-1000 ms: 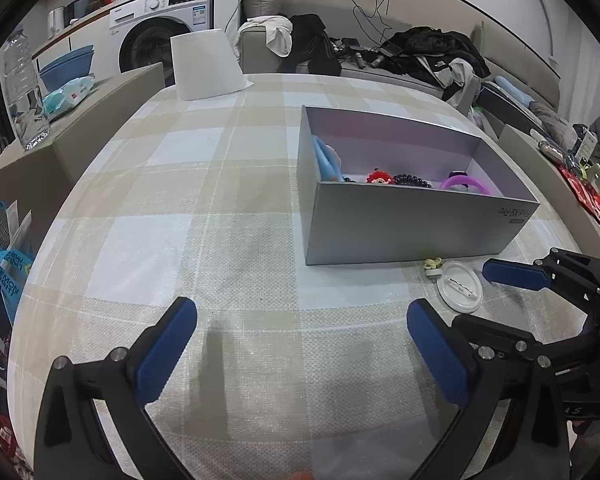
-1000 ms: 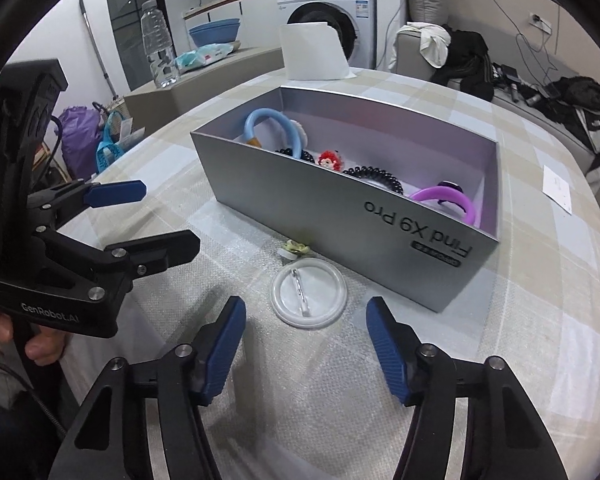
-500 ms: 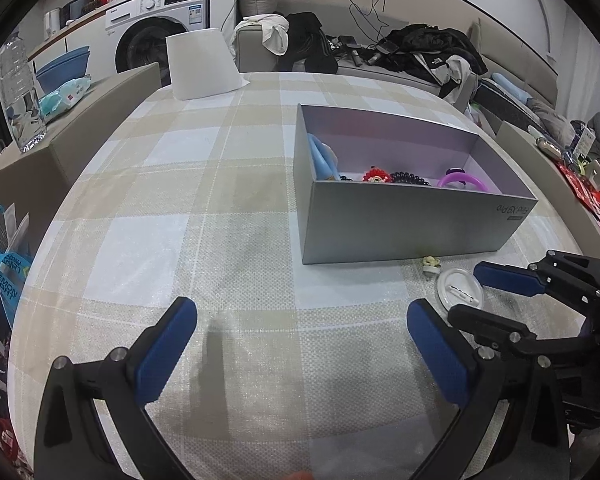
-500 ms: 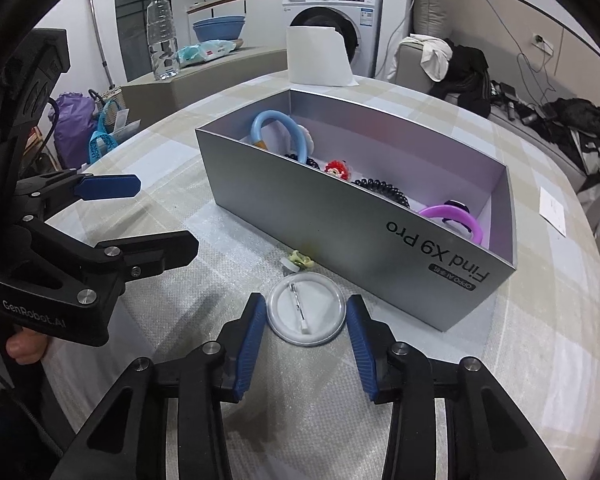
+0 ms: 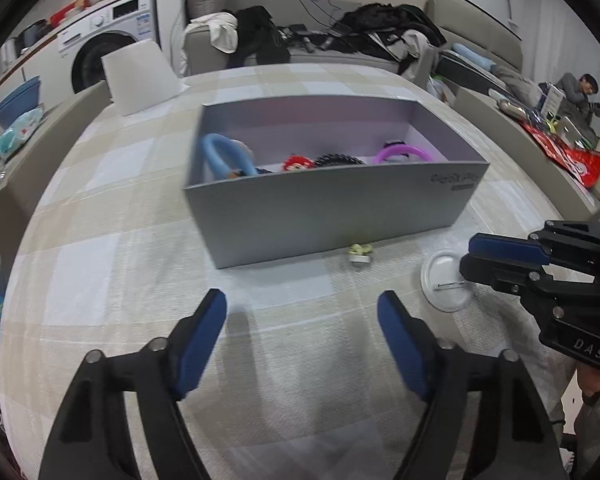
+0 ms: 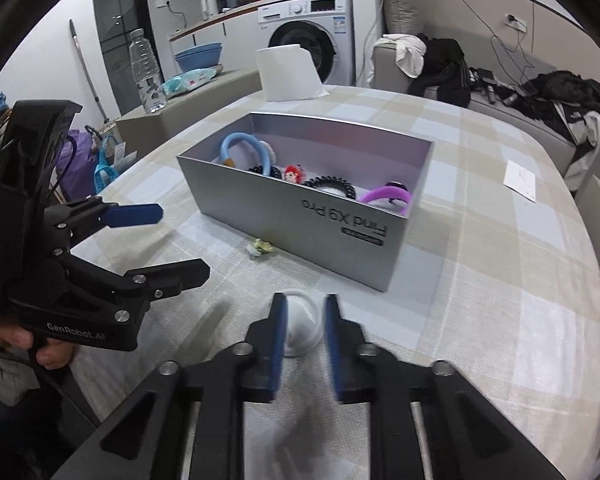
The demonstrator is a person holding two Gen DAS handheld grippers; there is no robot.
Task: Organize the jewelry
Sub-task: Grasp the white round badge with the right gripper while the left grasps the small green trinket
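Observation:
A grey open box (image 5: pixel 324 216) (image 6: pixel 332 236) stands mid-table holding a blue hoop (image 6: pixel 244 148), a red trinket (image 6: pixel 294 174), a black coil hair tie (image 6: pixel 332 184) and a purple bracelet (image 6: pixel 384 196). A round white pin badge (image 5: pixel 446 286) (image 6: pixel 302 322) lies on the cloth in front of the box. My right gripper (image 6: pixel 303 320) (image 5: pixel 470 260) has its fingers closed narrowly around the badge. A small green-white trinket (image 5: pixel 359 252) (image 6: pixel 260 247) lies by the box's front wall. My left gripper (image 5: pixel 300 336) (image 6: pixel 176 240) is open and empty, near the table's front.
A checked tablecloth (image 5: pixel 112 208) covers the round table. A white paper stand (image 5: pixel 140 76) is at the far edge, a paper slip (image 6: pixel 522 174) at the right. A side bench with a water bottle (image 6: pixel 146 72), a washing machine (image 6: pixel 308 32) and a cluttered sofa (image 5: pixel 340 48) surround it.
My right gripper moved forward over the badge and narrowed from wide open to nearly closed around it. My left gripper swung right toward the box and stayed open.

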